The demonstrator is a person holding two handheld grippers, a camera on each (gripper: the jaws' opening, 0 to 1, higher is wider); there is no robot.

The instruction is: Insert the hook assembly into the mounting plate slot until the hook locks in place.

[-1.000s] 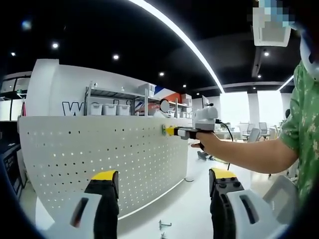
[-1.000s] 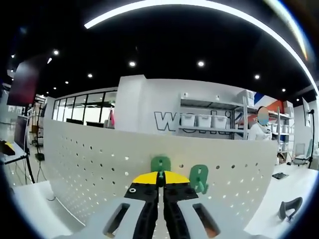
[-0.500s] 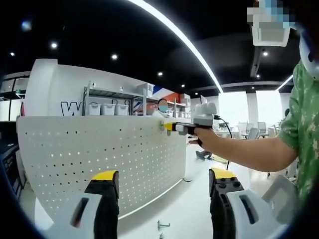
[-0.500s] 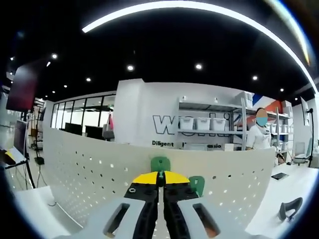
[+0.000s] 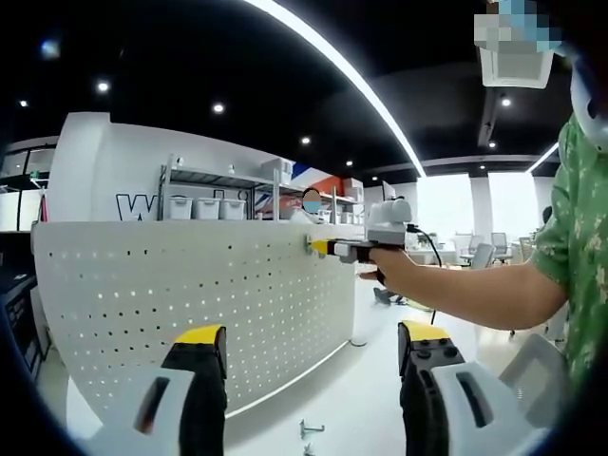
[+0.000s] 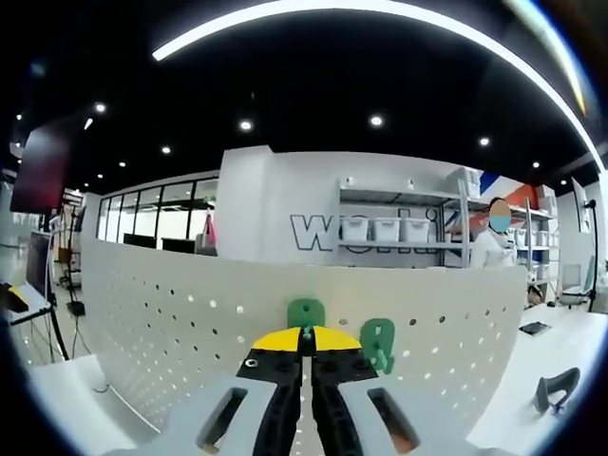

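Jaws of the right gripper [image 6: 306, 334] are pressed together on a green hook [image 6: 306, 312], whose rounded top pokes up just past the yellow tips. Straight ahead of those tips, touching or all but touching, stands the white pegboard [image 6: 171, 313], upright and full of small holes. A second green hook [image 6: 378, 343] sits on the board just to the right of the held one, apparently already hung there.

The coming move turns on one line: the held hook points dead ahead along the gripper, into the board's face near its top edge, so pushing forward and then down looks like what locks it. Whether its tabs are already in the holes is hidden behind the tips.

The left gripper [image 5: 309, 366] hangs back with its jaws spread wide and nothing between them, well short of the board; beyond its tips a small metal part [image 5: 311, 429] lies on the white table [image 5: 370, 389]. The right gripper [image 5: 353, 250] is plainly the nearer.

On shelves behind the board, white bins [image 6: 385, 230] stand in a row, contents unseen.
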